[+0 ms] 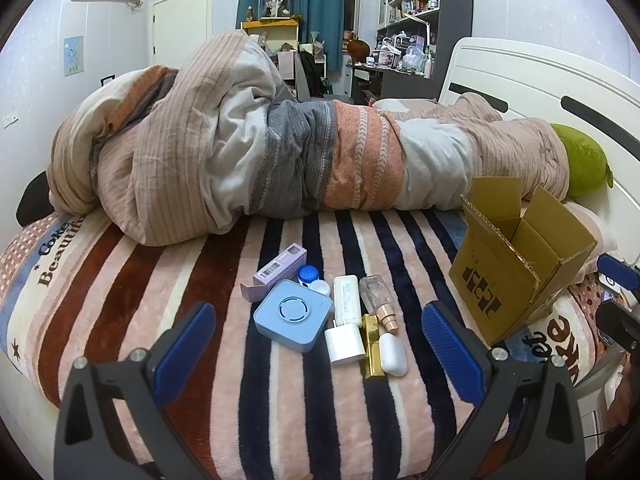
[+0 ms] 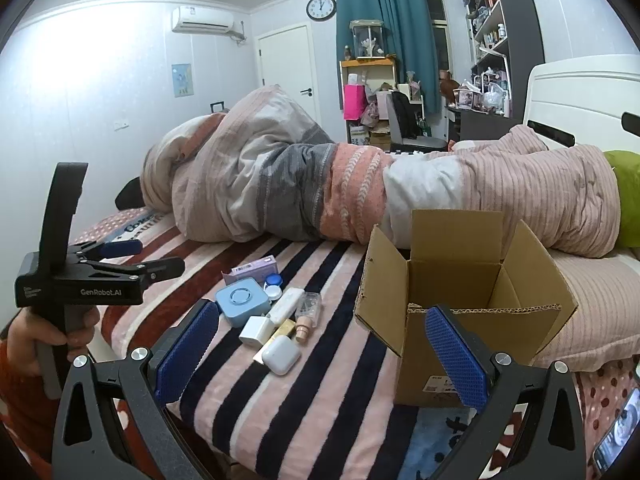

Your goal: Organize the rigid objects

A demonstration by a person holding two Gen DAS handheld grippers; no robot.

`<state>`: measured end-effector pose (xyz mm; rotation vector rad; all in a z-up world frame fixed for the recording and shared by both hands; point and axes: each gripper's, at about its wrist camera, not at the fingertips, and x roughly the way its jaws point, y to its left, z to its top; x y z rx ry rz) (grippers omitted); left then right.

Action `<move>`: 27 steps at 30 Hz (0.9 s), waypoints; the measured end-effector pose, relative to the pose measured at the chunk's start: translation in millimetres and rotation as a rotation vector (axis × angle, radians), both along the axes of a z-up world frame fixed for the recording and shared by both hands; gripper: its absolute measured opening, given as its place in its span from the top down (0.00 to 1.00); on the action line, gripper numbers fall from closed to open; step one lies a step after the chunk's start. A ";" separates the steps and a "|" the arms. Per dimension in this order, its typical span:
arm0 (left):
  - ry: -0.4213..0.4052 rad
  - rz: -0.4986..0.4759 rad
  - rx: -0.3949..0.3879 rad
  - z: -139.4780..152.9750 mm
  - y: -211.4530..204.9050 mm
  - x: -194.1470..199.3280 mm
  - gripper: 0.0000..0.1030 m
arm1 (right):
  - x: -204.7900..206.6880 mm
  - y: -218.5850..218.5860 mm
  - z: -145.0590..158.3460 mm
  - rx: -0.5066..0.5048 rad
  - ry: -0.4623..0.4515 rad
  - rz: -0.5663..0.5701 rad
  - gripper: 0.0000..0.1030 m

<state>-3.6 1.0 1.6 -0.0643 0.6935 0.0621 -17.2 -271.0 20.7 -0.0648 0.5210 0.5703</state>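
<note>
A cluster of small items lies on the striped blanket [image 1: 120, 280]: a blue square device [image 1: 294, 314], a purple carton [image 1: 280, 266], a blue lens case [image 1: 309, 275], a white tube [image 1: 346, 294], a white charger [image 1: 345, 340], a clear bottle with a rose cap [image 1: 378, 298], a gold item [image 1: 372, 346] and a white earbud case [image 1: 393, 354]. An open cardboard box [image 1: 516, 264] stands to the right; in the right wrist view it [image 2: 460, 280] is empty. My left gripper [image 1: 318, 344] is open, just short of the cluster. My right gripper [image 2: 322, 352] is open, before the box and cluster [image 2: 276, 316].
A bunched duvet [image 1: 280, 140] lies across the bed behind the items. A green pillow [image 1: 584, 160] and white headboard [image 1: 540, 76] are at the right. The left gripper tool [image 2: 80, 276] shows held by a hand at the left of the right wrist view.
</note>
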 end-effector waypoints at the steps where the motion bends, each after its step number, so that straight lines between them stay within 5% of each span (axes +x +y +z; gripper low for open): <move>1: 0.000 0.000 0.002 0.0 0.3 0.0 0.00 | -0.1 -0.3 -0.6 0.000 0.001 0.002 0.00; 24: -0.003 -0.018 -0.010 -0.3 4.7 3.6 0.00 | 5.6 24.9 0.8 -0.105 -0.053 0.039 0.00; 27: -0.008 -0.027 -0.011 0.5 6.0 3.8 0.00 | 16.1 36.6 -3.1 -0.131 -0.037 0.135 0.00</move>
